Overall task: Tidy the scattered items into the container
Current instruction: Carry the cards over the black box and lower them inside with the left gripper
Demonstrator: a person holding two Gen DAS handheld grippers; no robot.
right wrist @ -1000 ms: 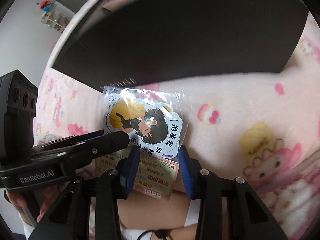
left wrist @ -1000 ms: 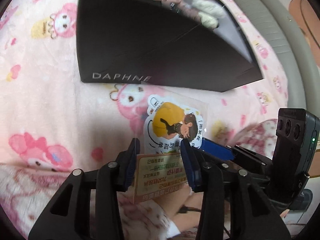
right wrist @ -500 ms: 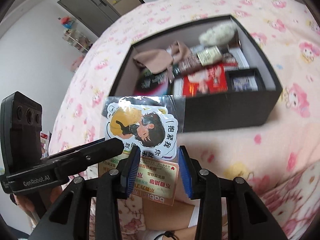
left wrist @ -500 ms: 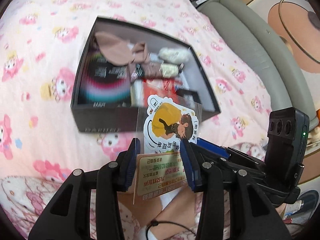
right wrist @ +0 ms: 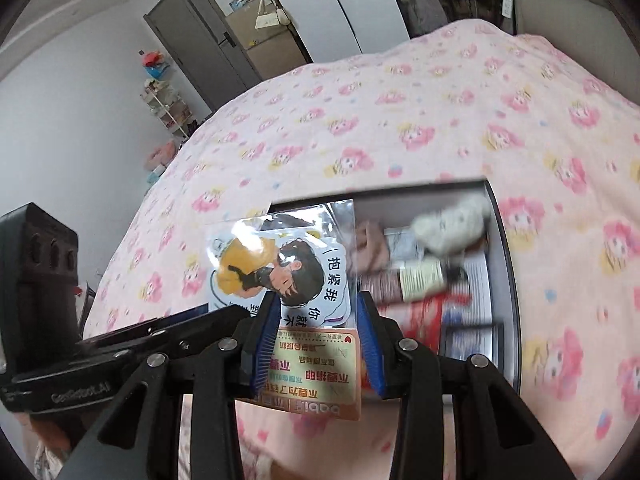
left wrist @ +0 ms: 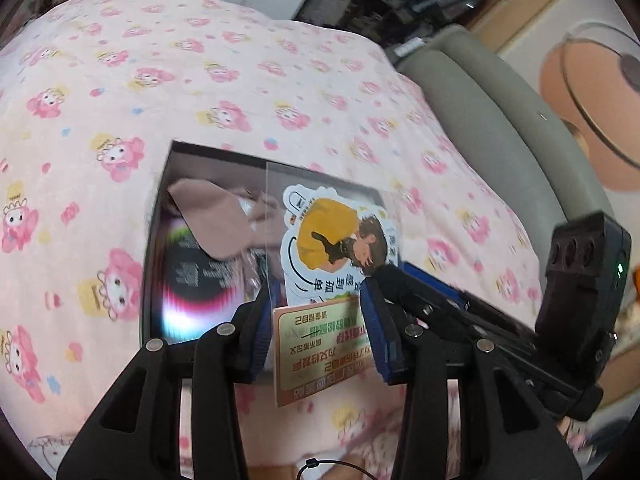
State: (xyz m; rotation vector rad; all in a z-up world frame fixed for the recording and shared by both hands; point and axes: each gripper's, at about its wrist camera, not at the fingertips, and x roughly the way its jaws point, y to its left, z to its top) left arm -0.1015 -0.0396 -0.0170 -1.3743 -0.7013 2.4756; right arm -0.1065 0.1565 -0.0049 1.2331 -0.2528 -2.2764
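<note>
A clear plastic sleeve holding a die-cut cartoon sticker [left wrist: 332, 240] hangs in the air above the black rectangular cardboard box [left wrist: 154, 240], which sits on the pink fleece blanket printed with cartoon rabbits [left wrist: 120, 92]. The sticker shows a dark-haired figure in a mustard-yellow top on a white outline with black Chinese characters down one side; below it the sleeve carries a pink-and-cream printed card with red and green lettering. The plastic catches glare along its top edge in the right wrist view.

The left gripper [left wrist: 320, 320] has its blue-padded fingers drawn in against the two side edges of the sleeve's lower card part. The right gripper [right wrist: 316, 332] frames the same card between its blue pads; one pad seems to touch the card edge, yet whether it truly clamps cannot be told. In each view the other gripper's black body reaches in from the side to the sleeve.

Inside the box lie a beige-brown folded cloth [left wrist: 212, 220] by the far left corner, a dark glossy packet with pink and white stripes [left wrist: 196, 288] along the left wall, a fluffy cream-white item [right wrist: 452, 224] at the far right corner, and a red printed packet [right wrist: 424, 316] towards the near wall
</note>
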